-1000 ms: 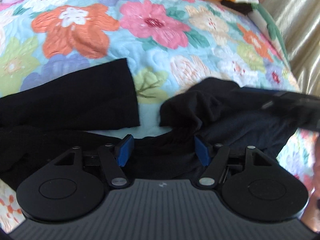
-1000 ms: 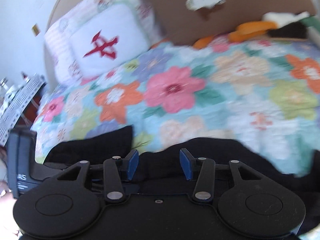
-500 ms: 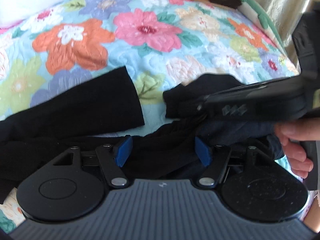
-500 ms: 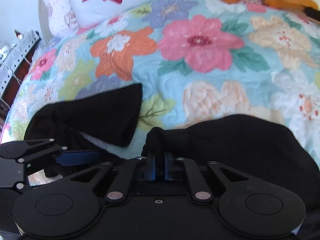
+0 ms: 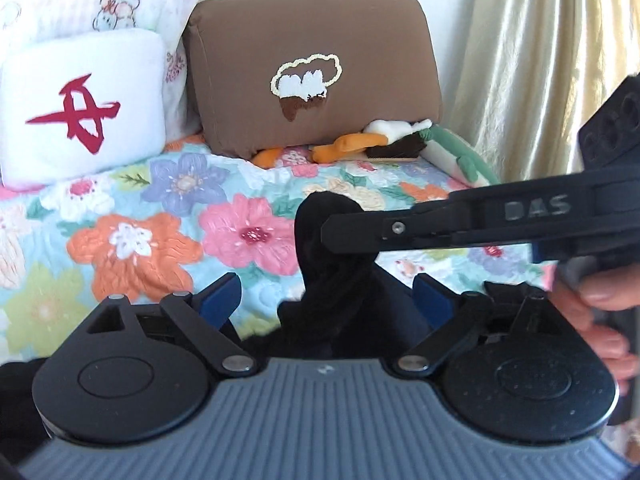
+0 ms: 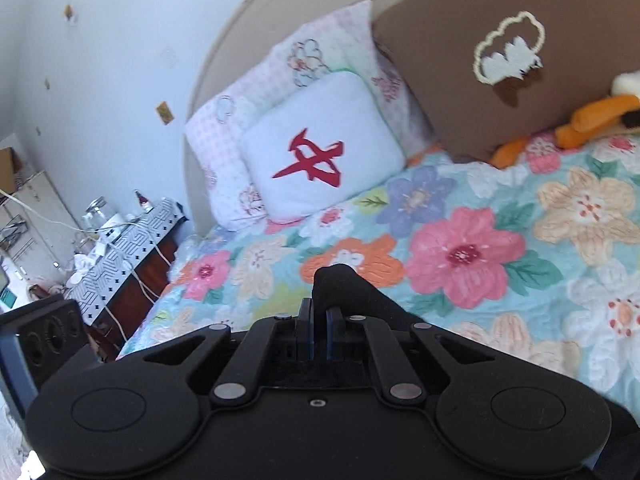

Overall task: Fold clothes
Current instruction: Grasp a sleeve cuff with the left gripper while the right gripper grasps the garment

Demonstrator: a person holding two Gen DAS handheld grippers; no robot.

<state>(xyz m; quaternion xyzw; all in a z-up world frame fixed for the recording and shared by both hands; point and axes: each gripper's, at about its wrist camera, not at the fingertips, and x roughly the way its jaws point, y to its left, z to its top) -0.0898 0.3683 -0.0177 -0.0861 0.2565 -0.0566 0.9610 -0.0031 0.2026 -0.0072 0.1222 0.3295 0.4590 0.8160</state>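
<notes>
A black garment [image 5: 336, 280] hangs lifted above the floral bedspread [image 5: 152, 216]. My right gripper [image 6: 318, 334] is shut on a fold of the black garment [image 6: 344, 284], which sticks up between its fingers. In the left wrist view the right gripper [image 5: 332, 232] reaches in from the right, held by a hand, pinching the cloth at its top. My left gripper [image 5: 326, 298] is open, its blue pads either side of the hanging cloth, not touching it. More black cloth lies at the lower left [image 5: 16, 392].
A white pillow with a red mark [image 5: 80, 112], a brown cushion [image 5: 316, 68] and a stuffed toy [image 5: 384, 140] lie at the bed's head. A gold curtain [image 5: 540, 60] hangs right. A cluttered bedside table [image 6: 120, 236] stands left of the bed.
My right gripper shut on the black garment and lifted it up off the bedspread. Both cameras tilted up toward the pillows. The left gripper stayed open.
</notes>
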